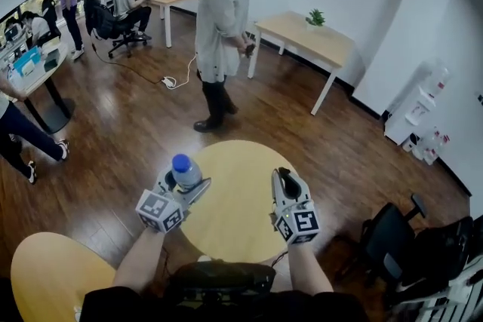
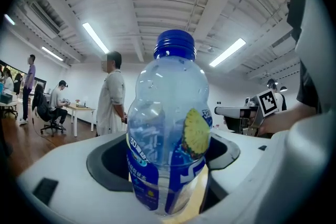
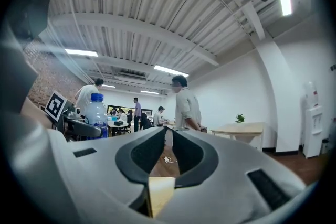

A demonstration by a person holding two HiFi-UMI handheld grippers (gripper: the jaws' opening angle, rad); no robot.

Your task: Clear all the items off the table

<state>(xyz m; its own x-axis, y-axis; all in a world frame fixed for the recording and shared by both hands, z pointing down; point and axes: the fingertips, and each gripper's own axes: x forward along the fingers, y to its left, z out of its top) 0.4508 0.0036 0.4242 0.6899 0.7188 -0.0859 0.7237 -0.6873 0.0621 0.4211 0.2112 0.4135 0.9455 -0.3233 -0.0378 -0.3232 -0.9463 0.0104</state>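
— Wooden round table (image 1: 234,222) below us: anything left on it?
— Nothing we see. Our left gripper (image 1: 183,191) clamps the water bottle (image 1: 185,171) upright near its left edge. Our right gripper (image 1: 284,179) is closed and empty. We judge only stowing the bottle remains.

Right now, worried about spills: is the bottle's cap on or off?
On: a blue cap sits on the neck of the bottle, seen in the head and left gripper views.
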